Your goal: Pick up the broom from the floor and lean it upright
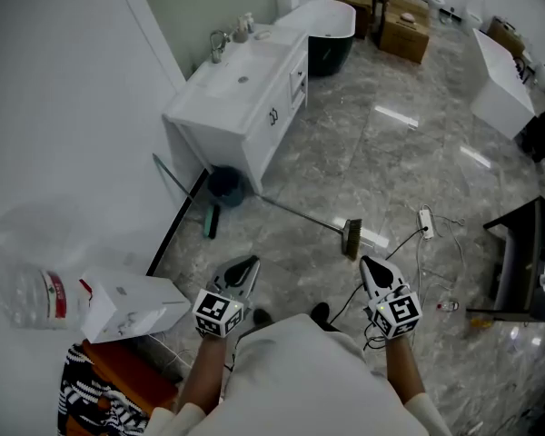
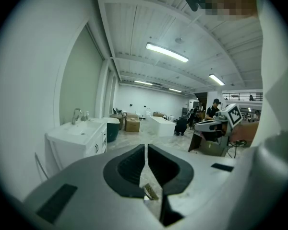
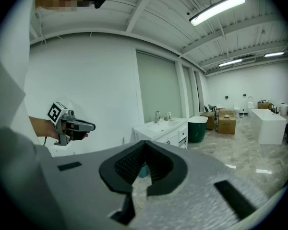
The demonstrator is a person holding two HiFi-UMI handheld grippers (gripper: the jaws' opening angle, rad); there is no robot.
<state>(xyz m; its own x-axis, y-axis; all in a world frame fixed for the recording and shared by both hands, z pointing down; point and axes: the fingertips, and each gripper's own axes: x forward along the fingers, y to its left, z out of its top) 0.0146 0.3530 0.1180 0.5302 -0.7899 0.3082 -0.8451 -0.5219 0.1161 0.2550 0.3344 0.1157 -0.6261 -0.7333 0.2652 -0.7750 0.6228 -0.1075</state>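
The broom (image 1: 302, 215) lies flat on the grey marble floor, its thin handle running from near the vanity to the bristle head (image 1: 351, 236) in front of me. My left gripper (image 1: 250, 263) hovers over the floor left of the head, jaws together with nothing between them. My right gripper (image 1: 371, 263) hangs just right of the bristle head, shut and empty. In the left gripper view the bristle head (image 2: 151, 191) shows through the hollow under the closed tips (image 2: 146, 150). In the right gripper view the tips (image 3: 145, 145) meet.
A white vanity cabinet (image 1: 245, 107) stands against the left wall, with a teal bucket (image 1: 225, 187) at its foot. A power strip (image 1: 425, 223) and cables lie to the right of the broom. A white box (image 1: 127, 302) sits at my left, a black stand (image 1: 518, 252) at my right.
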